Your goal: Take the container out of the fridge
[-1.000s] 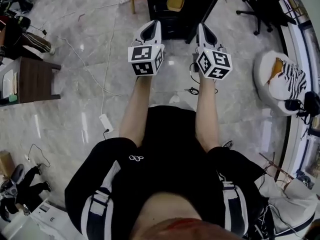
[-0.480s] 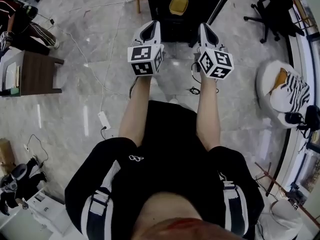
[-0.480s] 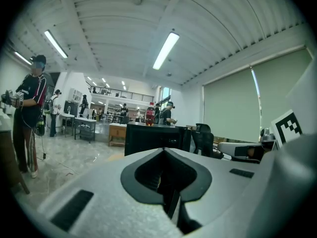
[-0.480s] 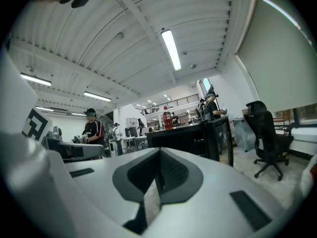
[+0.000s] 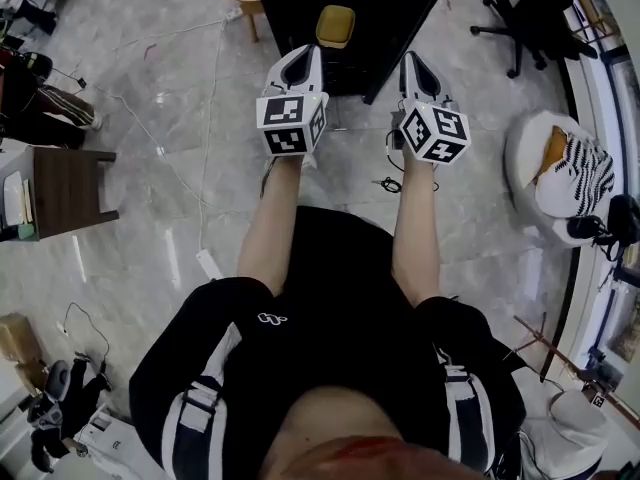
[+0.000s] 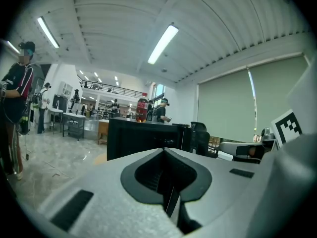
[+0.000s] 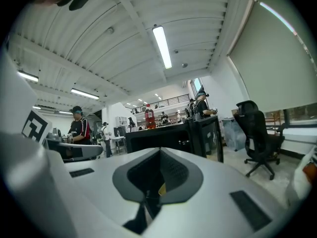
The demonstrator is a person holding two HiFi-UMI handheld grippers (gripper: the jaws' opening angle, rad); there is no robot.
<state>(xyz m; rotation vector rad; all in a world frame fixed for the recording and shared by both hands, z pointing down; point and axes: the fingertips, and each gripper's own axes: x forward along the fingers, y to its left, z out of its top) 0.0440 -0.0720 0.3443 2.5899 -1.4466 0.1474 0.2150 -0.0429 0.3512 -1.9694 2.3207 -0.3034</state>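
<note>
One squarish container [image 5: 336,25], perhaps plastic

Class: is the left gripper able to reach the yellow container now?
Probably yes: the fridge stands open and nothing lies between left gripper and yellow container, though its jaws are shut.

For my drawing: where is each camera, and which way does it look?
Head view: on the person's head, looking down at arms, left hand-held gripper, right hand-held gripper, fridge.
Left gripper view: on that gripper, facing forward over shut jaws.
Right gripper view: likewise, on the right one.
Both show the fridge and red bottle.
</note>
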